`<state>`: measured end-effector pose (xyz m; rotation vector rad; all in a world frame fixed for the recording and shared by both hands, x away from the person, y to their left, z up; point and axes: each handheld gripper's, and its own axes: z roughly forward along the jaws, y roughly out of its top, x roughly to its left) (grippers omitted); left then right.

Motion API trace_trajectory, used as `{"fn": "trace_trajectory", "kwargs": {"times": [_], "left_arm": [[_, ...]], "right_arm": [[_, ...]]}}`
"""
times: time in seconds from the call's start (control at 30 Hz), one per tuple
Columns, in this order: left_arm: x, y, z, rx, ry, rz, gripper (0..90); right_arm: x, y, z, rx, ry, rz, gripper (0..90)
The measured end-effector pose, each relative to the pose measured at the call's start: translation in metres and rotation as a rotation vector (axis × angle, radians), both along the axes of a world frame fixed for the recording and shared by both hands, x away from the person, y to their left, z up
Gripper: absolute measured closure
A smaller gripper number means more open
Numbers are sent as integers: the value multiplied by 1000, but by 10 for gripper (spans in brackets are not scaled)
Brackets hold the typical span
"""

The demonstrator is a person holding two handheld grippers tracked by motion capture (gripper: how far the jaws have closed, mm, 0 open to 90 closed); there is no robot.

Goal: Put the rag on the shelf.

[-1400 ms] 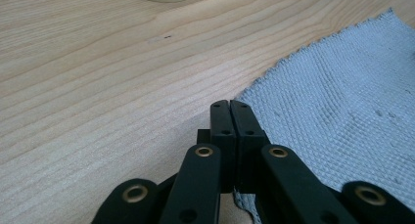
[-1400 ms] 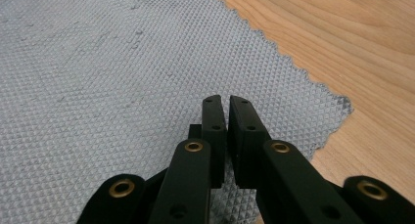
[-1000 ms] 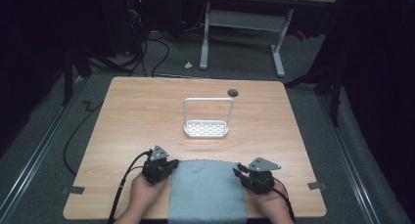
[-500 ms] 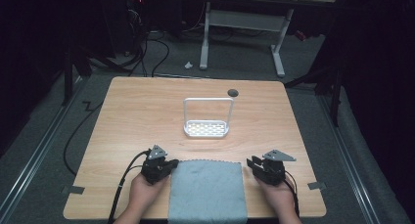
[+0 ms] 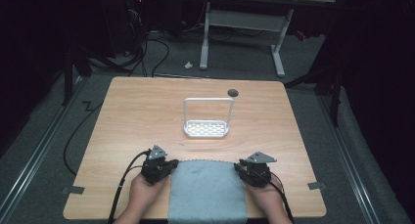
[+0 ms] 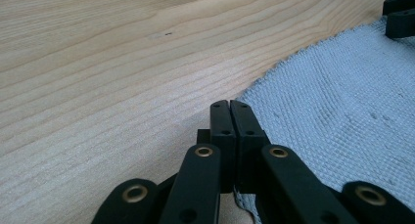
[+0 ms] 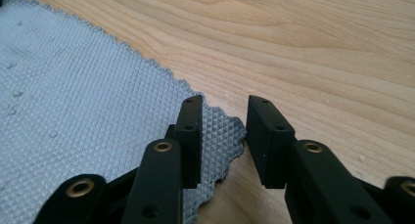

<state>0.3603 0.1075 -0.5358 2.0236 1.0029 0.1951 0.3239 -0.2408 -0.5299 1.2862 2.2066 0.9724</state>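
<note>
At the near edge of the desk [image 5: 147, 106], a grey cloth [image 5: 208, 190] is being kept flat between both hands. Its far left corner is being pinched by the left tool [image 6: 230, 111], jaws fully closed. The far right corner is being straddled by the right tool [image 7: 222, 121], jaws partly open, not gripping.

A pale blue-grey cloth [image 5: 207, 192] with a diamond weave lies on light wood-grain table [image 5: 147, 111]; rack [image 5: 207, 128] seemingly white.
</note>
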Motion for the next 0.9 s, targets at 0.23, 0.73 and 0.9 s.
{"fn": "trace_trajectory", "kwargs": {"times": [0.23,0.73,0.9], "left_arm": [[1,-1,0,-2,0,-9,893],[-9,5,18,-101,-109,16,896],[-11,7,34,-122,-151,20,897]], "right_arm": [[-1,3,1,6,16,24,895],[-12,0,22,70,-131,28,897],[-16,-5,36,124,-178,10,897]]}}
